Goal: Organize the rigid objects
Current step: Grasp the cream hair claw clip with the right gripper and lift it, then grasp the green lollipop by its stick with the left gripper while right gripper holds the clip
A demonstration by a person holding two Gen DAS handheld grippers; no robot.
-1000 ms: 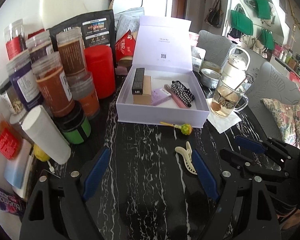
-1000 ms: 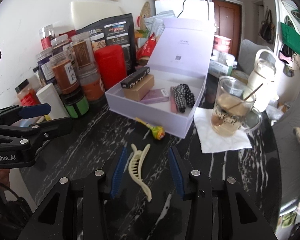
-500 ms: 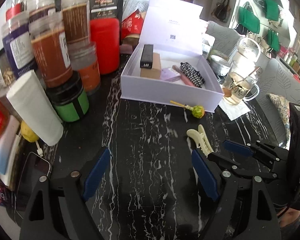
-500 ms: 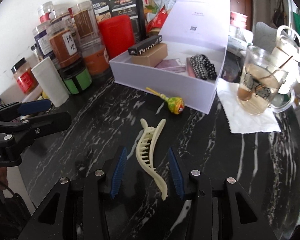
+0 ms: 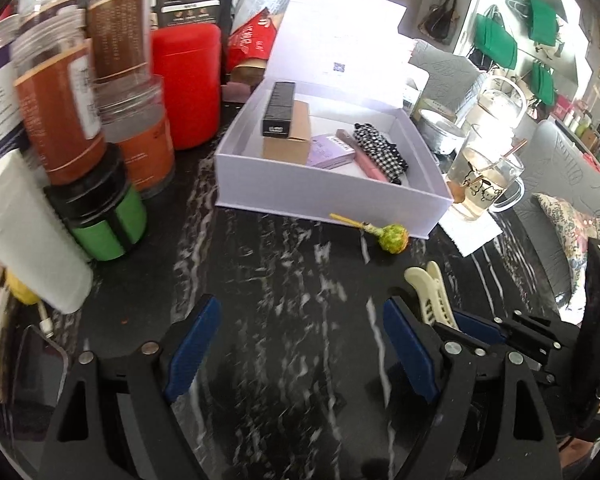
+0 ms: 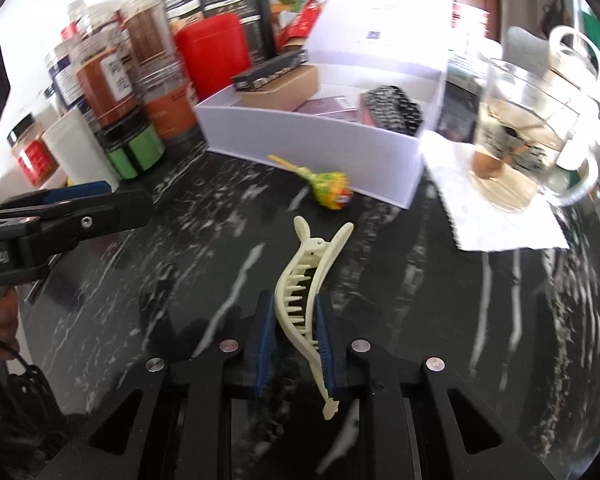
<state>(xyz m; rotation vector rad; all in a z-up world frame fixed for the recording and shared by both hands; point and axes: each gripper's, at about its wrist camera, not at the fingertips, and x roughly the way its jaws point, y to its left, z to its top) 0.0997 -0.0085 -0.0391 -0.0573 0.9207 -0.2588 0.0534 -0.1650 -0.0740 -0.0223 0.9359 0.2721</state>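
No lettering reads clearly; labels on the jars [image 5: 60,100] and the QR code on the box lid [image 5: 339,67] are blurred.

Both wrist cameras sit low and close over the black marble table [image 5: 284,280], facing the open lavender box [image 5: 324,196], the left camera's view overlapping the right's at the cream hair clip [image 6: 304,300].
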